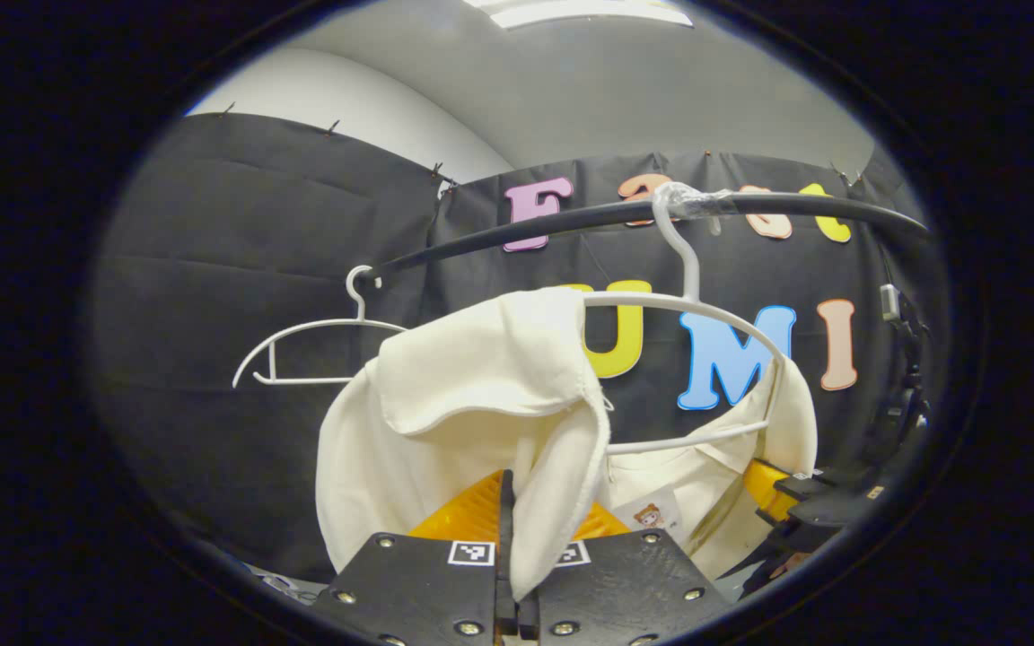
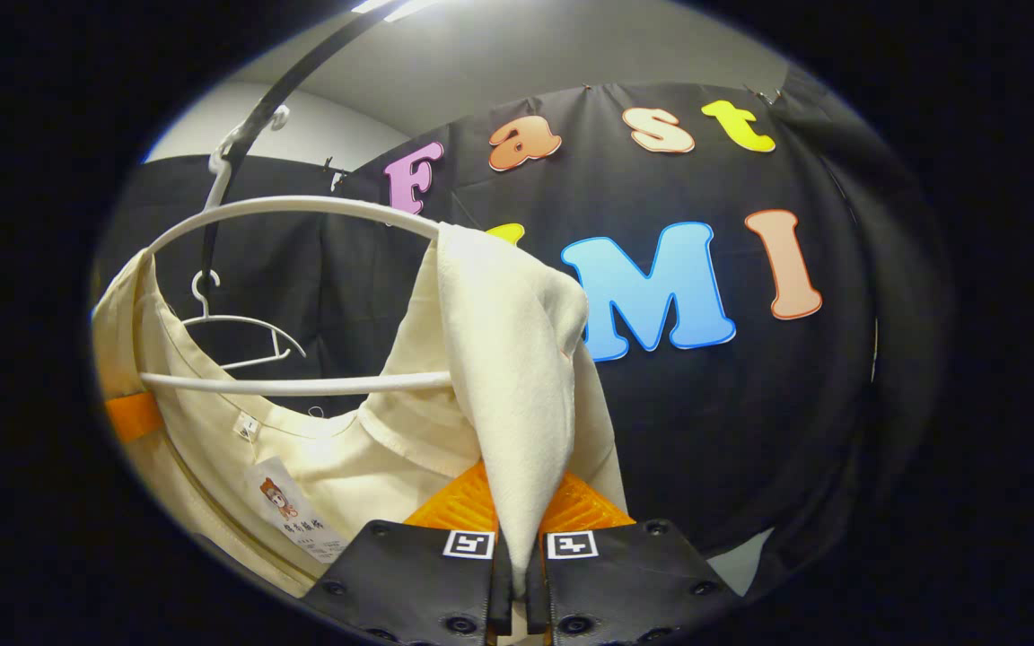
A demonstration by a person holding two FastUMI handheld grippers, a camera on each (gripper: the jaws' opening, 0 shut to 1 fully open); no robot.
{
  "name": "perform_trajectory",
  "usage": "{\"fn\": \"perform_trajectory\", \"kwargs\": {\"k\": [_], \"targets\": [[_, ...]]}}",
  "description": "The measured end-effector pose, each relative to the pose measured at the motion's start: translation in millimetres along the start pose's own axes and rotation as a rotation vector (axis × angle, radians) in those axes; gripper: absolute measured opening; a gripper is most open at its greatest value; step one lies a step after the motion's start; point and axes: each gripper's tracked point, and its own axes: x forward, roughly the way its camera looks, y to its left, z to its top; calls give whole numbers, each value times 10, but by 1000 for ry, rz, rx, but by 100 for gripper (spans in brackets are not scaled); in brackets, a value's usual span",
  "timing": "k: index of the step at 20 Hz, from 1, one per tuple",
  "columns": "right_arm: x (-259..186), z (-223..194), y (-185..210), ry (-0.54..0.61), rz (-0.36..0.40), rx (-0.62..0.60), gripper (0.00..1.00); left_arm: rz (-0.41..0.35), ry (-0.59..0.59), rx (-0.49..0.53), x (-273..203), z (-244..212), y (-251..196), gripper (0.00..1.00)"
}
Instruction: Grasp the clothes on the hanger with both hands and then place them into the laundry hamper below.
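Shirt (image 1: 445,395) pinched both views; spare hanger (image 1: 311,350) left.

The shirt's (image 1: 445,422) lower body seems cut off below both views.

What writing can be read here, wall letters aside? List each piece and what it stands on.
Small white collar tag inside the cream fabric shirt: too small to read.
Cartoon-printed card tag on the shirt: print too blurred to read.
Square black-and-white markers: patterns, no words.
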Motion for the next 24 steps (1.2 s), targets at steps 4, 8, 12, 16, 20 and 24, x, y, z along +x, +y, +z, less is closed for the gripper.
{"fn": "perform_trajectory", "kwargs": {"k": [4,8,12,16,20,24], "targets": [[-66,99,-148,-25,-7,11,5,20,-25,-27,-31,69,107,3],[-71,225,-386,-69,-69,43,5,41,-26,-18,-90,113,163,3],[-26,294,-493,-82,-100,63,5,40,-4,-44,-104,74,163,3],[-21,379,-493,-88,-96,75,1,-1,67,-179,-190,21,151,2],[-61,399,-466,-97,-89,64,5,10,43,-174,-199,145,251,3],[-80,454,-504,-101,-94,68,1,24,-6,-171,-283,350,365,3]]}}
